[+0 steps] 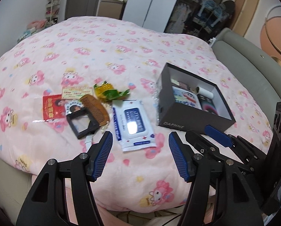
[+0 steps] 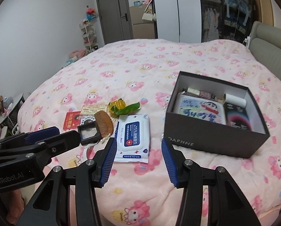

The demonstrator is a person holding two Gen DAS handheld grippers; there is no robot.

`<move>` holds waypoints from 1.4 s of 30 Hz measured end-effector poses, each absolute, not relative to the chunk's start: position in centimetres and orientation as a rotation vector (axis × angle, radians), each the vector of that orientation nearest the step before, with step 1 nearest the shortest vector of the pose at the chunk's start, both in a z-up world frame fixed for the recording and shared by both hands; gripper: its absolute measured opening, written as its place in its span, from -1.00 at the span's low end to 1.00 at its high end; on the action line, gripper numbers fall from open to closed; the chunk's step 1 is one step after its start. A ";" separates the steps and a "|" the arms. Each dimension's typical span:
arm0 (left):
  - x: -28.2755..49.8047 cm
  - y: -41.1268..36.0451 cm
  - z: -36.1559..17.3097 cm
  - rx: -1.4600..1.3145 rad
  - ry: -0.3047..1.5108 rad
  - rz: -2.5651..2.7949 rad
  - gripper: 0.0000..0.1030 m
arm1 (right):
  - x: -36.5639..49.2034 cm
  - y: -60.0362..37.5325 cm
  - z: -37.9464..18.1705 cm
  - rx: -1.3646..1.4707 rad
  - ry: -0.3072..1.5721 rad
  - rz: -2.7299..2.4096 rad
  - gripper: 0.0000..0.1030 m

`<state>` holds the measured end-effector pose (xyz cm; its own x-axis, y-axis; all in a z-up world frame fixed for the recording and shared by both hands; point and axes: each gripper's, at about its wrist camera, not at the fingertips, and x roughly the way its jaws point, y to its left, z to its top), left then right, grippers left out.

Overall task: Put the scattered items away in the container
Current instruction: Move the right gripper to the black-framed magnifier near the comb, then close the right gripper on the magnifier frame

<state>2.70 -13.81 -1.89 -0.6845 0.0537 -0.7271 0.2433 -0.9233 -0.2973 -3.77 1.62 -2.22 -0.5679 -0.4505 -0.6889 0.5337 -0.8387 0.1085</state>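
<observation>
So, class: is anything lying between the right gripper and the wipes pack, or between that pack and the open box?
Nothing visible blocks either path. The right gripper hangs open just short of the wipes pack, with only bare blanket between. Bare blanket also separates the pack from the open-topped box; the comb lies on the far side.

Both wrist views look forward and down over the bed (image 1: 102,43) from its near edge. They share the wipes (image 1: 133,123) and box (image 2: 212,137), seen near

Wipes pack (image 2: 133,137) left of box (image 2: 212,137), comb (image 2: 103,125) perhaps overlapping frame (image 2: 89,131)
</observation>
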 end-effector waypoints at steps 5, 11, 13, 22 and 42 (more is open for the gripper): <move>2.7 -15.7 -3.4 1.188 0.622 -2.686 0.21 | -5.6 0.2 -3.8 1.045 0.188 -2.352 -0.13; 2.1 -18.3 -6.4 1.190 0.715 -2.629 0.18 | -8.1 -0.4 -6.2 1.134 0.182 -2.324 -0.13; 1.6 -19.0 -7.8 1.208 0.744 -2.599 0.09 | -8.7 -0.7 -7.2 1.164 0.192 -2.308 -0.13; 1.0 -22.5 -11.7 1.189 0.862 -2.500 -0.06 | -10.1 -3.7 -10.2 1.223 0.232 -2.200 -0.13; -1.1 -29.1 -17.1 1.091 1.057 -2.376 -0.42 | -14.0 -16.3 -15.2 1.304 0.222 -1.929 -0.13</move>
